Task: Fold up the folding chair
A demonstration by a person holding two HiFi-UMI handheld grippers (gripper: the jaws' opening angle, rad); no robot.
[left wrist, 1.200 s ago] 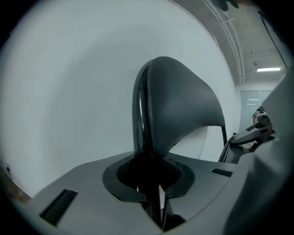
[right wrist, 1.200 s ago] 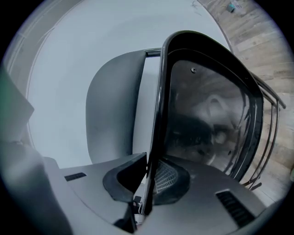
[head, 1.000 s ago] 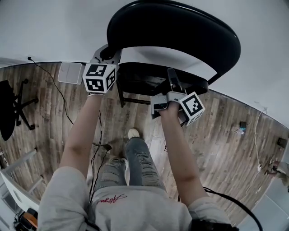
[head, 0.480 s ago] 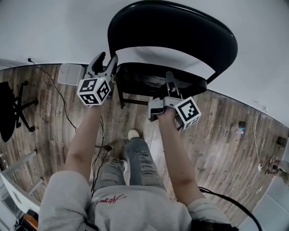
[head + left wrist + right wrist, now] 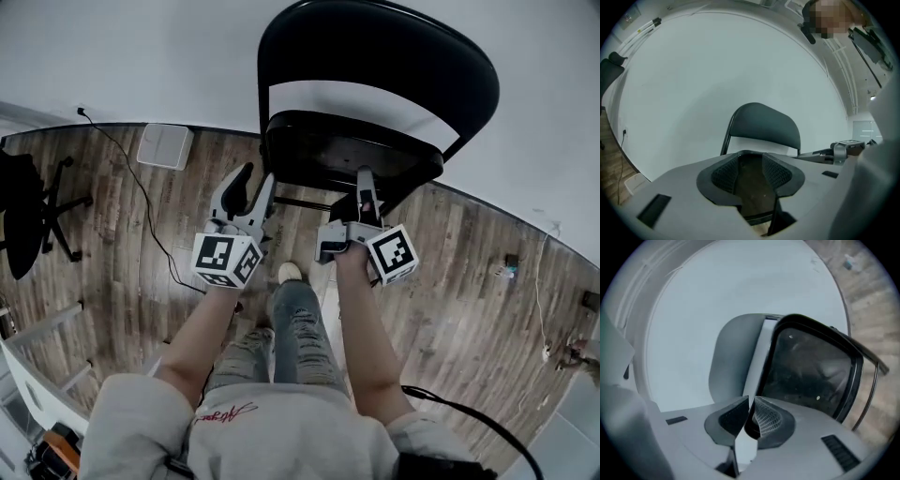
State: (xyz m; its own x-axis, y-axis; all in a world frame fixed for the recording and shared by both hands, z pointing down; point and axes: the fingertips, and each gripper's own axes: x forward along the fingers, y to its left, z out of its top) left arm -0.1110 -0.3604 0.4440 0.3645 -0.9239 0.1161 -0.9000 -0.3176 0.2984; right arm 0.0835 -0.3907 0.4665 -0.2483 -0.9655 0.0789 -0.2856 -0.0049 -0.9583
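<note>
A black folding chair stands against the white wall, its backrest [image 5: 375,56] above its seat [image 5: 347,150]. My left gripper [image 5: 253,180] hangs in front of the chair's left side, clear of it. It is open with nothing between its pads [image 5: 726,173], and its jaws have just been closing a little. The backrest [image 5: 761,124] shows beyond them. My right gripper [image 5: 366,185] is at the seat's front edge. Its jaws have just been opening. They stand a narrow slit apart [image 5: 751,404], and the seat's rim [image 5: 761,366] runs into that slit.
The floor is wood planks. A flat white box [image 5: 165,145] lies by the wall at left, with a black cable [image 5: 141,211] trailing from it. An office chair [image 5: 23,216] stands at far left. The person's legs and shoe [image 5: 287,273] are below the grippers.
The left gripper let go of the chair's left frame, opened, and drew back toward the person. The right gripper stayed at the seat's front edge.
</note>
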